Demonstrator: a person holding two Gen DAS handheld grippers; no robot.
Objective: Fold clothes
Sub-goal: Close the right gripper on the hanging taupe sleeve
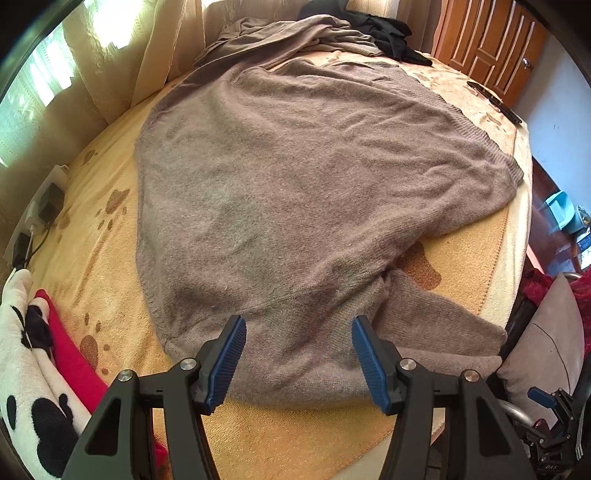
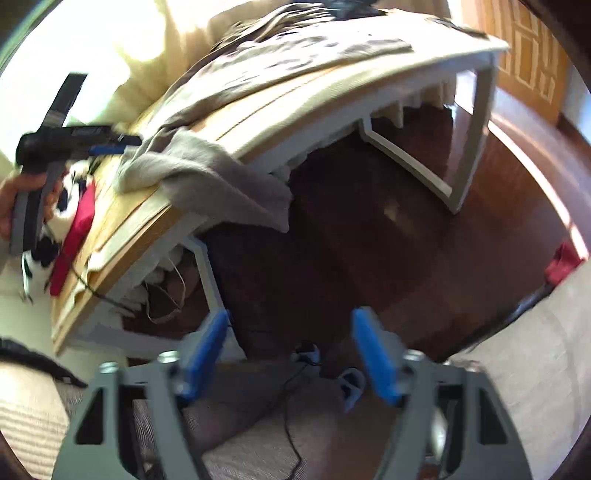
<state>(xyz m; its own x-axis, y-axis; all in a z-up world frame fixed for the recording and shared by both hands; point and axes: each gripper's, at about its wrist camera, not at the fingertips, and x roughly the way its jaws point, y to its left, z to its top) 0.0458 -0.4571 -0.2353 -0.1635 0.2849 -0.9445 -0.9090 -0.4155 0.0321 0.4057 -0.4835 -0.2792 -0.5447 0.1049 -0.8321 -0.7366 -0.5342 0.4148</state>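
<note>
A grey-brown knitted sweater point(image 1: 295, 184) lies spread flat on the table's yellow paw-print cover point(image 1: 103, 229). One sleeve point(image 1: 436, 314) trails toward the near right edge. My left gripper point(image 1: 298, 350) is open, just above the sweater's near edge, blue pads either side of the knit without pinching it. In the blurred right wrist view, the sweater point(image 2: 207, 166) drapes a sleeve point(image 2: 258, 199) over the table edge. My right gripper point(image 2: 290, 350) is open and empty, off the table and above the dark floor. A hand holds the left gripper point(image 2: 125, 144) over the sweater at the left.
More brown clothing point(image 1: 295, 33) and a black garment point(image 1: 391, 33) are heaped at the far end. A spotted white and red fabric point(image 1: 33, 369) lies near left, beside a power strip point(image 1: 40, 214). A dark flat device point(image 1: 491, 99) lies far right. White table legs point(image 2: 469, 147) stand on red-brown floor.
</note>
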